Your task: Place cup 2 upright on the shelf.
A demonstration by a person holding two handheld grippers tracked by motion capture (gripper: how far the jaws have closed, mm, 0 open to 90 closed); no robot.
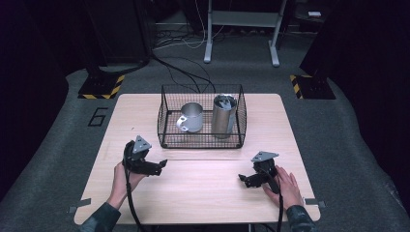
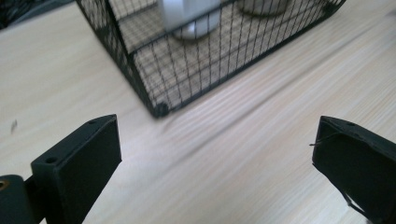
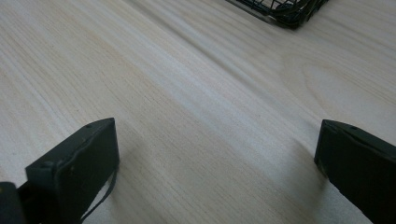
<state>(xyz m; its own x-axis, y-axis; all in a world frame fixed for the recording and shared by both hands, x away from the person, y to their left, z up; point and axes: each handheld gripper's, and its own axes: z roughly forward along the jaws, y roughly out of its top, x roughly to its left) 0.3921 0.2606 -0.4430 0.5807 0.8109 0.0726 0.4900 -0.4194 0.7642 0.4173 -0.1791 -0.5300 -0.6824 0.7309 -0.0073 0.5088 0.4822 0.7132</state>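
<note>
Haven't really started yet: my left gripper and right gripper both sit wide open and empty in the lower half, while the mug and steel canister stand inside the wire basket mid-frame.

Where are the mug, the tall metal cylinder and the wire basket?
mug [image 1: 192, 116]: high view, on its side wall.
tall metal cylinder [image 1: 223, 120]: high view, on its side wall.
wire basket [image 2: 187, 65]: left gripper view, on its near mesh wall.
</note>
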